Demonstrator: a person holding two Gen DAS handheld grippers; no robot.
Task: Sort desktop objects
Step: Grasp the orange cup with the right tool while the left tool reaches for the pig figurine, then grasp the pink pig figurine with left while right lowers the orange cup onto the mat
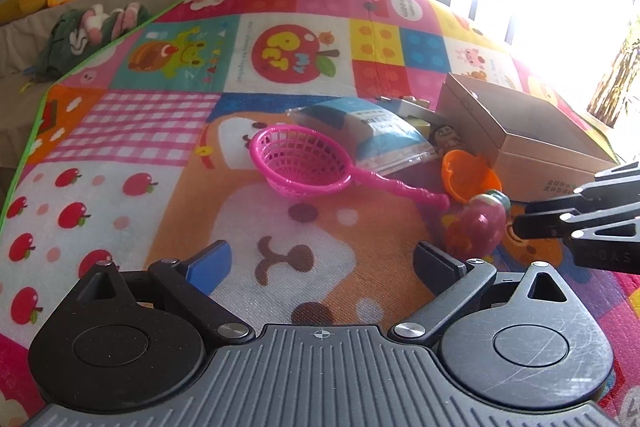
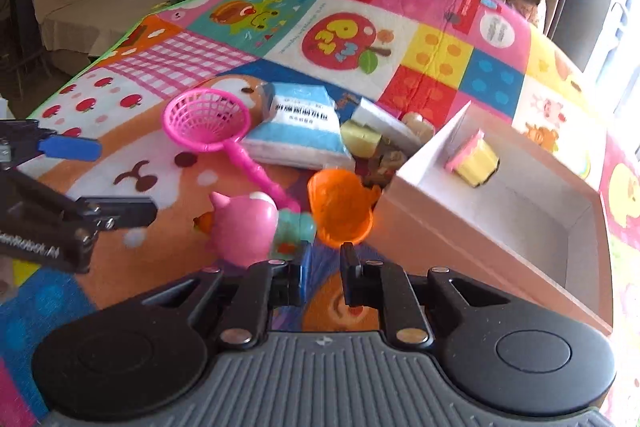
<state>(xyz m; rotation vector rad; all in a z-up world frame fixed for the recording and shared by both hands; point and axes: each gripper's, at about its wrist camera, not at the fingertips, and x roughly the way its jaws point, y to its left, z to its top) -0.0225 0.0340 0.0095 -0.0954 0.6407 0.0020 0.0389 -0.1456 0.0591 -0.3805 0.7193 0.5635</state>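
Pink toy figure (image 2: 244, 227) lies loose on the play mat (image 2: 360, 27), right gripper (image 2: 324, 267) just short of it, nothing held.

Toy lies on its side on the mat, teal part pointing at the orange cup (image 2: 340, 207), which looks to touch it; the pink strainer (image 2: 206, 119) handle ends just behind, and the cardboard box (image 2: 500, 227) stands open to the right with one yellow-pink block (image 2: 472, 159) inside. Right gripper fingers are narrowly parted, empty, tips near the toy's teal end; left gripper (image 1: 320, 263) fingers are spread wide over bare mat, empty. Risks, judged: gap looks too narrow for the rounded pink body, so closing may only nip the teal end and the smooth toy squirts out or rolls. Pushing forward could shove the cup into the box wall or snag the strainer handle. Frame is blurred here, so exact contact is unclear.
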